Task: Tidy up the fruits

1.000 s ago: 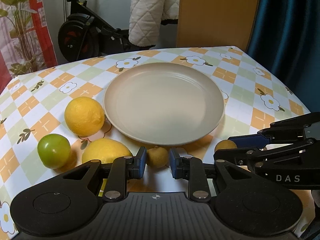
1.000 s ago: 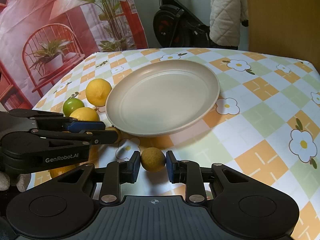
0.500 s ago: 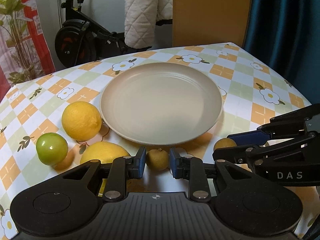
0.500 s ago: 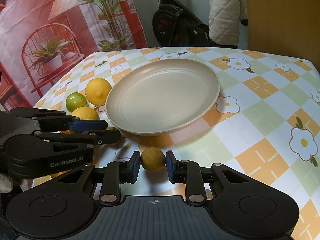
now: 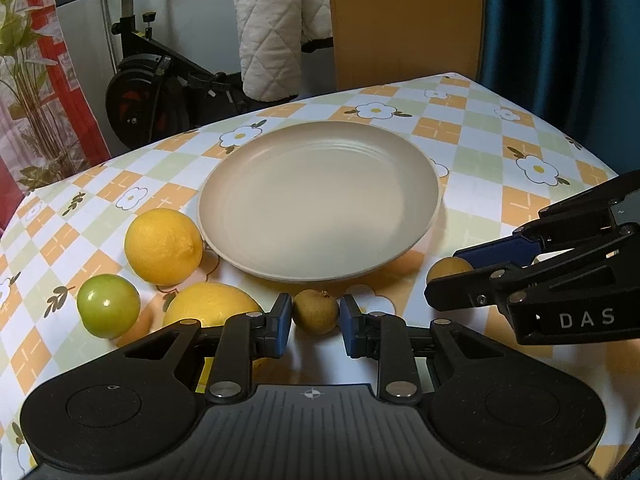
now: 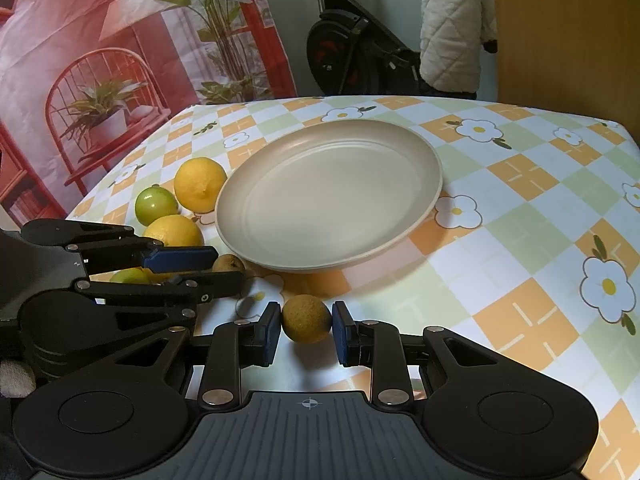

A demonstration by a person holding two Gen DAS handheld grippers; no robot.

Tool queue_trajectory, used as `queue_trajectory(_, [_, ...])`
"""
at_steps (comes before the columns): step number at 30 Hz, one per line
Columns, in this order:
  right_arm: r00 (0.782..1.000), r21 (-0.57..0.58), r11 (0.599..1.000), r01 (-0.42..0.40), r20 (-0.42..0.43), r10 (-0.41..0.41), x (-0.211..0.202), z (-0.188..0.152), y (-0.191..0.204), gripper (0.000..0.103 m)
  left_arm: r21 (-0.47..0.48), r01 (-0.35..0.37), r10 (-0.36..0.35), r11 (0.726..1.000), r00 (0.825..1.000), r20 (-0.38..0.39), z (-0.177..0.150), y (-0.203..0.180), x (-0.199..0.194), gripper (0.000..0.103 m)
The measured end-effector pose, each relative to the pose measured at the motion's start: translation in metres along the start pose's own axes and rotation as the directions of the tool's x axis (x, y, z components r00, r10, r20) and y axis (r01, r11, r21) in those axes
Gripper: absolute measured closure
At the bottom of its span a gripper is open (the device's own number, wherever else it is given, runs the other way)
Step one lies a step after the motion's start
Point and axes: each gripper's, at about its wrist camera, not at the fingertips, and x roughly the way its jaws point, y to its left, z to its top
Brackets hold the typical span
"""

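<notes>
A round, matte beige plate (image 5: 320, 200) with faint concentric ridges sits empty on a glossy checked tablecloth (image 5: 500, 152) printed with white daisies and orange and green squares. Left of the plate lie two dimpled yellow lemons (image 5: 162, 246), one just beside the rim and a second lemon (image 5: 210, 304) nearer the camera, plus one smooth, shiny green round fruit (image 5: 108, 306). In the right wrist view, part of a second green fruit (image 6: 130, 276) peeks out behind the other gripper's fingers.

There are two small, rough-skinned brownish-yellow fruits. The left gripper (image 5: 315, 322) has its blue-padded fingers closed against the first small fruit (image 5: 315, 312), which sits on the cloth just in front of the plate's near rim. The right gripper (image 6: 307, 326) likewise clamps the second small fruit (image 6: 307, 319) between its pads, low over the cloth and a little nearer than the plate's edge. Both grippers are black plastic with metal rivets.
</notes>
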Motion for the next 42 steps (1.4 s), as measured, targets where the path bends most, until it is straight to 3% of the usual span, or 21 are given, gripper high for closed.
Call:
queue_trajectory(8, [1.000, -0.003, 1.000, 0.000, 0.009, 0.000, -0.004, 0.000, 0.004, 0.078, -0.033, 0.013, -0.012, 0.999, 1.000, 0.012, -0.003, 0.006, -0.006, 0.076])
queue_trajectory(23, [0.998, -0.032, 0.999, 0.019, 0.059, -0.017, -0.016, 0.015, 0.006, 0.078, -0.068, 0.042, -0.032, 0.997, 0.990, 0.140, 0.017, 0.014, -0.031, 0.076])
queue_trajectory(28, [0.995, -0.053, 0.998, 0.031, 0.098, -0.026, -0.010, 0.033, 0.008, 0.078, -0.107, 0.044, -0.030, 0.993, 0.991, 0.131, 0.033, 0.026, -0.018, 0.076])
queue_trajectory(36, [0.981, -0.082, 0.989, 0.123, 0.158, -0.109, 0.023, 0.076, -0.002, 0.078, -0.200, 0.041, -0.019, 0.979, 0.994, 0.110, 0.063, 0.050, 0.016, 0.076])
queue_trajectory(42, [0.976, -0.100, 0.980, 0.171, 0.154, -0.154, 0.054, 0.096, -0.011, 0.078, -0.254, 0.038, -0.021, 0.966, 0.997, 0.071, 0.076, 0.064, 0.042, 0.076])
